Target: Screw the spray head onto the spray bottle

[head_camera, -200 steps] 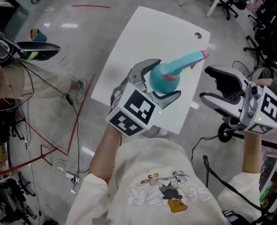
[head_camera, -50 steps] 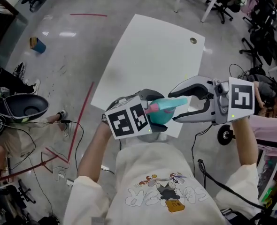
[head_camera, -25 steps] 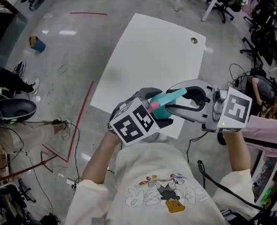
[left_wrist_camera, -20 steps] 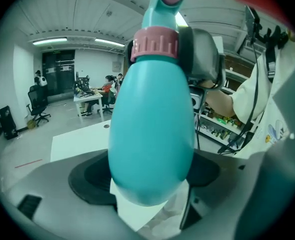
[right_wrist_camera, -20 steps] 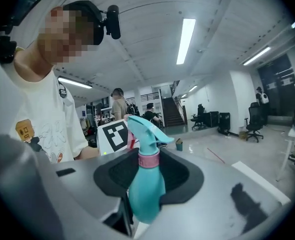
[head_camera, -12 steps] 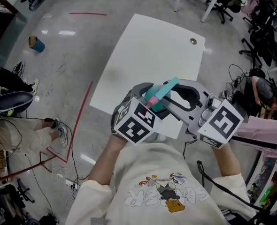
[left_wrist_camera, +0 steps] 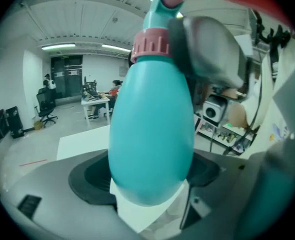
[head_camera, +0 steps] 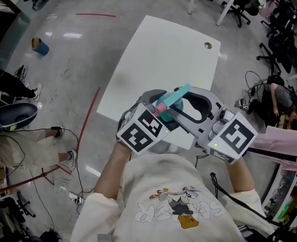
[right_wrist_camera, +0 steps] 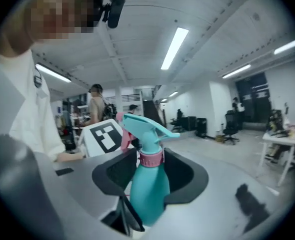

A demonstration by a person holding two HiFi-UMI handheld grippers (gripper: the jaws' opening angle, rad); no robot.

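Note:
A teal spray bottle (left_wrist_camera: pixel 150 134) fills the left gripper view, and my left gripper (left_wrist_camera: pixel 147 174) is shut on its body. In the head view that left gripper (head_camera: pixel 162 111) holds it over the near edge of the white table (head_camera: pixel 158 54). The teal spray head (head_camera: pixel 172 97) with its pink trigger sits on the neck. My right gripper (head_camera: pixel 171 104) reaches in from the lower right. In the right gripper view the pink collar (right_wrist_camera: pixel 151 157) stands between the pads of the right gripper (right_wrist_camera: pixel 151 171), which lie against it. Its jaws have just been opening a little.
Office chairs (head_camera: pixel 279 19) and desks crowd the far right. A seated person (head_camera: pixel 274 92) is at the right and another person's legs (head_camera: pixel 7 84) at the left. Red tape (head_camera: pixel 88 120), cables and a blue bin (head_camera: pixel 40 47) lie on the floor left of the table.
My right gripper has swung round the bottle's neck from the right side to the lower right. The nozzle has tipped further up. My left gripper has kept its hold and turned slightly.

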